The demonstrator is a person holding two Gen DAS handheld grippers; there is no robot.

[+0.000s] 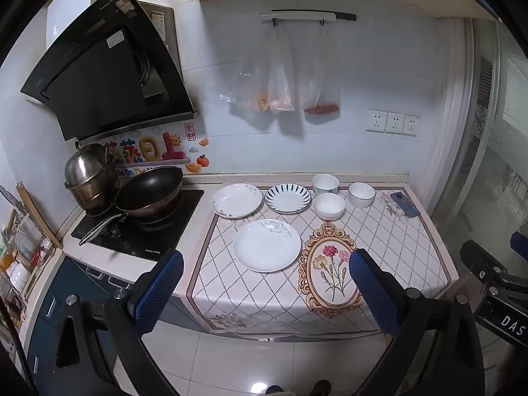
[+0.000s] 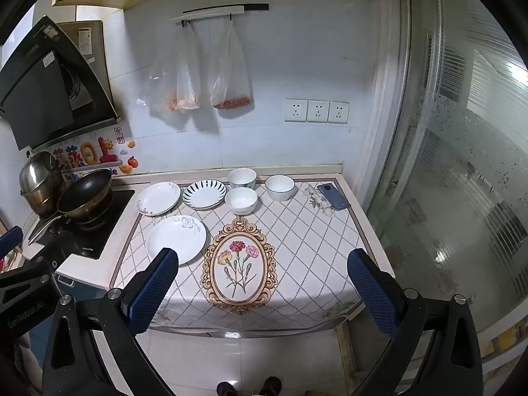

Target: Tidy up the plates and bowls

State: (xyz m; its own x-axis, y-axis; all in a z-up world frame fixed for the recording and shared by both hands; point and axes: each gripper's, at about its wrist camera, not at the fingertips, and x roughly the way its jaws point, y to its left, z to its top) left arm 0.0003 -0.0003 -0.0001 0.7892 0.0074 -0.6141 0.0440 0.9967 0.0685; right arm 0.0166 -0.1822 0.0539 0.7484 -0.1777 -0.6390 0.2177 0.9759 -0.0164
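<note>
While both the left gripper [image 1: 265, 292] and right gripper [image 2: 262, 288] hover with jaws apart, empty, three plates [image 1: 267, 245] and three bowls [image 1: 329, 205] sit mid-frame on the worktop [image 1: 389, 231], beside a phone [image 1: 405, 204].

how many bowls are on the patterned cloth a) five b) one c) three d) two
c, three white bowls sit at the back of the cloth: one nearest the wall, one just in front of it, and one to their right, beside the three plates.
</note>
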